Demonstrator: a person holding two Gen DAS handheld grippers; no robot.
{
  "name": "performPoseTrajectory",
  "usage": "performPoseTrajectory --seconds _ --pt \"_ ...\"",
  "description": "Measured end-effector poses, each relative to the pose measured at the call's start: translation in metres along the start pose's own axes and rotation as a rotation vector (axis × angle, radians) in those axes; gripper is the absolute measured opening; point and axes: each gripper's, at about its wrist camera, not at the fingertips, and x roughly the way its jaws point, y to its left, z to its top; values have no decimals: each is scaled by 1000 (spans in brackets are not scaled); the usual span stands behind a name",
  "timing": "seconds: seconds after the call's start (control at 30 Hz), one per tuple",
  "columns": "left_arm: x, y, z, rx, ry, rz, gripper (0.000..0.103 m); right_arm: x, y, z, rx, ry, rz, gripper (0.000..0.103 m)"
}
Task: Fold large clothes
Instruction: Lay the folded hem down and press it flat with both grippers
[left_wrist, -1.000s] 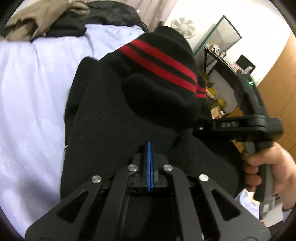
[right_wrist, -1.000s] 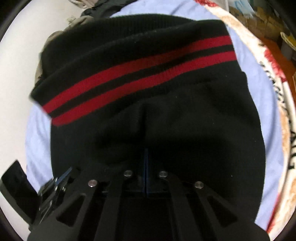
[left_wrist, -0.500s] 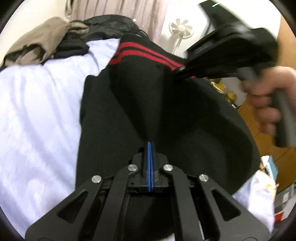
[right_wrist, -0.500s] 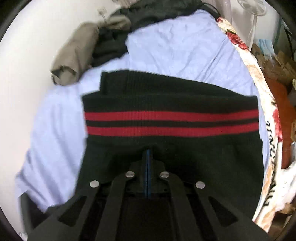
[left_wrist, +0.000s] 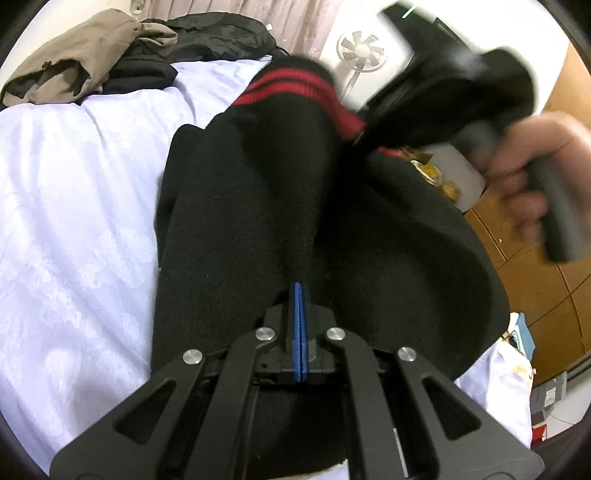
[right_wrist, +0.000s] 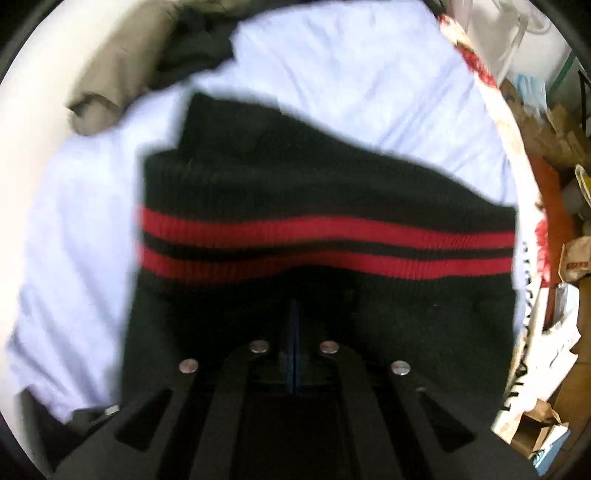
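Mid-fold | you pinch the black sweater (left_wrist: 240, 221) over the bed sheet (left_wrist: 74, 203) with left gripper (left_wrist: 298, 291) and right gripper (right_wrist: 294, 314), both clamped | laying flat remains

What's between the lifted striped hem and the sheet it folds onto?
Nothing visible. The black sweater hangs pinched in both grippers, left gripper, right gripper. Pale sheet beyond is bare; the clothes pile sits at the far corner.

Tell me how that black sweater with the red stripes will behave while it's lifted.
Likely floppy: the black sweater sags between the left gripper and right gripper. Its thick knit suggests some weight. The fuzzy surface probably resists slipping.
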Motion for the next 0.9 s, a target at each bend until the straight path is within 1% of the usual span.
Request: performPoseTrajectory --seconds 0.07,0.17,0.2,0.3,0.4,0.47,0.53,0.57,0.6,0.67,0.73,0.8,0.83,0.87,0.9 --pt "0 2 1 -11 4 -8 3 -23 9 0 -12 -35 52 0" --pt "3 2 2 -17 1 -6 3 -43 24 7 -47 -80 62 0" --pt "3 2 1 -17 -2 -2 3 -40 28 12 -58 -70 56 0" --pt "3 3 -1 -20 -13 -1 3 -5 36 36 -28 3 45 0" --pt "3 4 -1 -17 -18 4 3 47 33 54 23 63 32 0" --pt "4 8 -1 -29 -17 -4 3 76 23 58 64 103 10 0" --pt "6 11 0 -37 -11 -10 3 110 12 56 99 157 9 0" --pt "6 12 0 -37 -10 -2 3 123 8 55 110 166 24 0" --pt "8 14 1 -40 -10 9 3 129 6 55 121 162 37 0" --pt "10 18 2 -54 -8 8 3 138 -1 53 150 146 73 0" --pt "12 21 3 -67 2 -2 3 136 0 50 142 135 72 0" --pt "12 18 2 -52 7 0 4 123 5 48 116 116 58 0" --pt "11 16 1 -36 10 -1 4 108 8 46 99 93 62 0" --pt "10 15 0 -25 13 -3 4 89 9 41 97 68 89 1" --pt "9 14 0 -15 17 -9 4 73 9 35 101 46 117 8"
